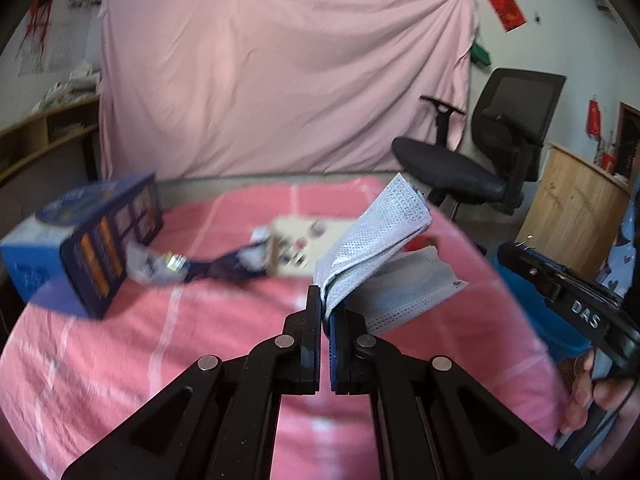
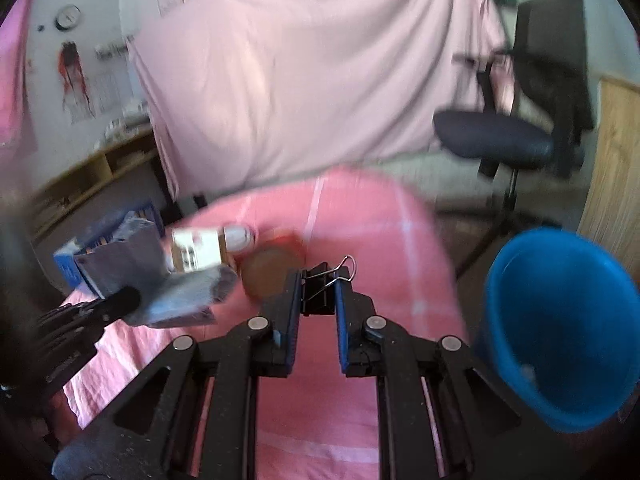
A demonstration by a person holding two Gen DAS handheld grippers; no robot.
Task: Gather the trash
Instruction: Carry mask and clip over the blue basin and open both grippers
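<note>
Now carry both bits of trash over the blue bin (image 2: 560,320), beside the worktop (image 1: 200,340). Left gripper (image 1: 325,300) jaws squeezed tight on the face mask (image 1: 380,248). Right gripper (image 2: 318,292) jaws part open, pinching the black clip (image 2: 320,292). Let go only above the bin.

The left tongs (image 1: 325,304) are pressed together, pinching a face mask (image 1: 376,248), and tilt downward. The right tongs (image 2: 318,292) stand partly apart with a binder clip (image 2: 320,288) held between the pads. A hand (image 1: 600,396) grips the right handle.
</note>
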